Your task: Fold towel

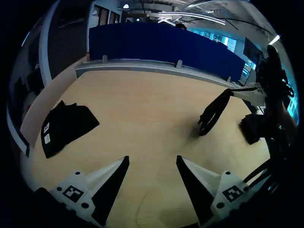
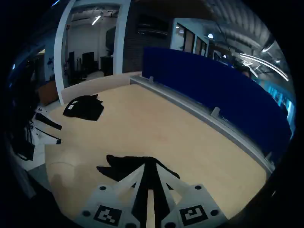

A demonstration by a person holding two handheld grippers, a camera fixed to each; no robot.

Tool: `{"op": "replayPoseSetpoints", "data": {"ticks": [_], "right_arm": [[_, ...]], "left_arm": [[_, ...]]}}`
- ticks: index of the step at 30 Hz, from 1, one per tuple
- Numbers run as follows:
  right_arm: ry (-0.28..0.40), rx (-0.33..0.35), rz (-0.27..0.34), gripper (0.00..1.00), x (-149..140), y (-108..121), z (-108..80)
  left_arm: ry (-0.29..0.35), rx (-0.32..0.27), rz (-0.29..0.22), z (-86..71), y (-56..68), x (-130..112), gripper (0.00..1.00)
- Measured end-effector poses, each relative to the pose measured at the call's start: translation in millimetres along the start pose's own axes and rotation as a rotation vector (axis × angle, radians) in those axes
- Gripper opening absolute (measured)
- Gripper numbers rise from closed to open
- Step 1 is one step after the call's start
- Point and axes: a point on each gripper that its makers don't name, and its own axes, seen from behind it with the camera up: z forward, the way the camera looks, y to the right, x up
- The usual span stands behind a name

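Observation:
In the right gripper view, my right gripper (image 2: 150, 167) is shut on a black towel (image 2: 117, 167), which trails down onto the wooden table (image 2: 152, 121). The left gripper view has that same towel (image 1: 212, 114) hanging in a narrow drape from the right gripper (image 1: 232, 92), its lower end touching the table (image 1: 152, 106). My left gripper (image 1: 152, 161) hovers open above bare wood with nothing between its fingers. It also appears at the far left of the right gripper view, left gripper (image 2: 57, 132), well apart from the towel.
A folded black cloth (image 1: 66, 127) lies at the table's left side, far from both grippers; this black cloth (image 2: 83, 107) sits at the far corner. Another dark bundle (image 1: 254, 129) rests by the right edge. A blue partition (image 1: 163, 45) lines the far edge.

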Motion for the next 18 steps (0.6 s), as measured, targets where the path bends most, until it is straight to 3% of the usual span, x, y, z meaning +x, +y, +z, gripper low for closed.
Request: {"op": "replayPoseSetpoints", "data": {"ticks": [10, 18], "right_arm": [[0.014, -0.045, 0.028, 0.06, 5, 45, -36.2], [0.017, -0.107, 0.074, 0.06, -3, 102, -71.1]], "left_arm": [[0.008, -0.011, 0.028, 3.2, 6.7, 12, 0.92], [0.007, -0.025, 0.037, 6.5, 16.4, 18, 0.92]]}}
